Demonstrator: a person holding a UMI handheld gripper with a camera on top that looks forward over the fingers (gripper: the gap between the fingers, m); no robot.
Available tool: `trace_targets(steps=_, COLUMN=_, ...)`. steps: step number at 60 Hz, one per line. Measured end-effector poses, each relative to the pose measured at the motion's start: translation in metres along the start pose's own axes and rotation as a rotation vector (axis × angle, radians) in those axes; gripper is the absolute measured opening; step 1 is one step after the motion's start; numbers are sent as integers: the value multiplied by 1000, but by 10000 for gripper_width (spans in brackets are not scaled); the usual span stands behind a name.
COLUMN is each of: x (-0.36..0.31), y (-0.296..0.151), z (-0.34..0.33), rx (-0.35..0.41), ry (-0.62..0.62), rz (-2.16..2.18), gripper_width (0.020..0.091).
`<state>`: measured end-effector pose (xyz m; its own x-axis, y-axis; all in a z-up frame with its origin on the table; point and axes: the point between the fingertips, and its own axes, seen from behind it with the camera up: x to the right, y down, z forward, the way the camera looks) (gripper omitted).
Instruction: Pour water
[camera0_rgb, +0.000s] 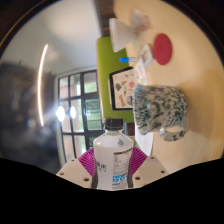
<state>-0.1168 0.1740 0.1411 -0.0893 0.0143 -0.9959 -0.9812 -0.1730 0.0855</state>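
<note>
We are seeing dark-framed windows (78, 105) blurred at left. The tongs (113, 164) are gripping a clear plastic bottle (113, 152), its base cut off below. A mottled ceramic mug (160, 109) is sitting right, beyond them.

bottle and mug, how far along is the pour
Done: the bottle is picked up, gripped between the fingers, cap still on. In hand: it is carried upright, with the mug beyond it to one side. Left: uncapping, tilting over the mug, pouring. No water flow visible yet.
</note>
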Motion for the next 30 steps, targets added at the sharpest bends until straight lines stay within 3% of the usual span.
trace_targets(steps=10, x=7, y=-34, z=2, rx=84, ry=-22, rz=242, gripper_width=400)
trace_targets(steps=30, x=3, y=-27, z=6, rx=48, ry=-17, rz=399, gripper_width=401)
